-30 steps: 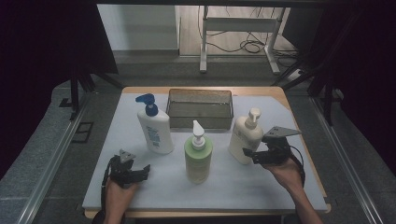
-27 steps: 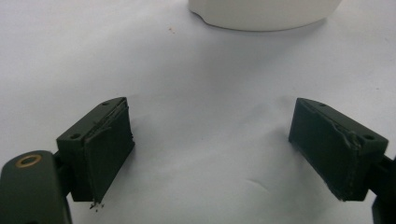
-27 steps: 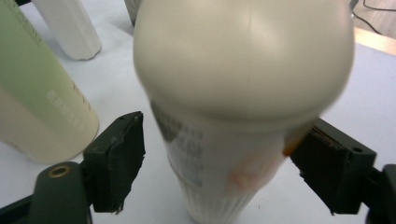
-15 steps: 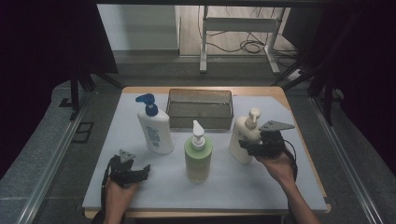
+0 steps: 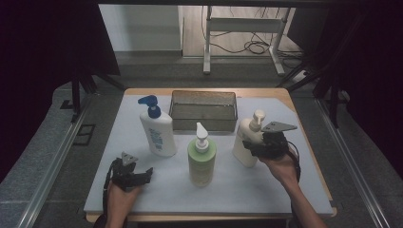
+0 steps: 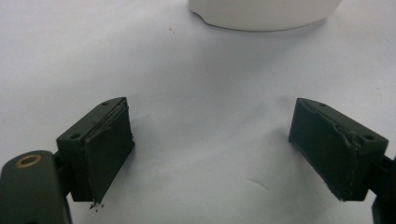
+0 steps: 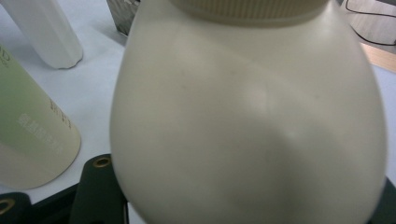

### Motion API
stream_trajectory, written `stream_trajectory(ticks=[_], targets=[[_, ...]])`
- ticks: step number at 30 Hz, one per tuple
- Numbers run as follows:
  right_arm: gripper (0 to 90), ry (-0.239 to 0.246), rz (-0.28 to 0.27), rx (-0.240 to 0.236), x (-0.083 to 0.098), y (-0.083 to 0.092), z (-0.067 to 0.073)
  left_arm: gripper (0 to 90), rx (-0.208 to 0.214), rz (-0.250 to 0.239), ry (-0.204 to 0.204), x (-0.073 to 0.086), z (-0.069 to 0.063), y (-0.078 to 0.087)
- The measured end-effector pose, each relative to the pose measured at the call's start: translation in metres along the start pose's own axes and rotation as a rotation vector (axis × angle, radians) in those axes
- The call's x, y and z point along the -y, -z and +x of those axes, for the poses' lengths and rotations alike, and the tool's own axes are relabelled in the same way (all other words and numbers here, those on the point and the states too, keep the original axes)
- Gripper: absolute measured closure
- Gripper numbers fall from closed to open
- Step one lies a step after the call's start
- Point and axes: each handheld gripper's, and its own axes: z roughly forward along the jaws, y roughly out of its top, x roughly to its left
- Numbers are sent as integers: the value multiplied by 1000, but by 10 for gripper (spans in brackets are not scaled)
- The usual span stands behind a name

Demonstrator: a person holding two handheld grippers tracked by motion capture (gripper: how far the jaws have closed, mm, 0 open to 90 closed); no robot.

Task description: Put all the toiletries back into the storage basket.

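A cream plastic pump bottle with a rounded belly [image 5: 246,142] stands upright at the right of the white-covered worktop [image 5: 285,185], just in front of the right end of a clear rectangular plastic bin [image 5: 204,110]. The right hand-held gripper [image 5: 252,146] has come in level against its lower body, and its jaws have just been closing with the bottle between them; in the right gripper view the bottle's belly [image 7: 252,116] bulges between the dark jaws. Whether the pads already press on the plastic cannot be told.

The bottle looks smooth and somewhat slippery, stiff enough to take a squeeze, and probably top-heavy under its pump head; a hold low on the belly, where the sides run widest, seems soundest.

To its left stand a pale green pump bottle [image 5: 202,159] and, farther on, a white bottle with a blue pump [image 5: 157,128].

The left hand-held gripper [image 5: 142,175] rests near the front left of the worktop, its jaws wide apart and holding nothing, with bare white surface between them.
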Motion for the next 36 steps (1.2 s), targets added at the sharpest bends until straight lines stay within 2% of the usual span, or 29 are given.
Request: stream_trajectory(ticks=[6, 13, 20, 36], targets=[[385, 4, 5, -9, -2, 1, 0, 129, 0, 0, 0, 0, 0, 0], [387, 33, 11, -22, -10, 5, 3, 129, 0, 0, 0, 0, 0, 0], [387, 39, -6, -36, -20, 11, 5, 129, -1, 0, 2, 0, 0, 0], [387, 54, -49, -63, -57, 17, 8, 129, 0, 0, 0, 0, 0, 0]])
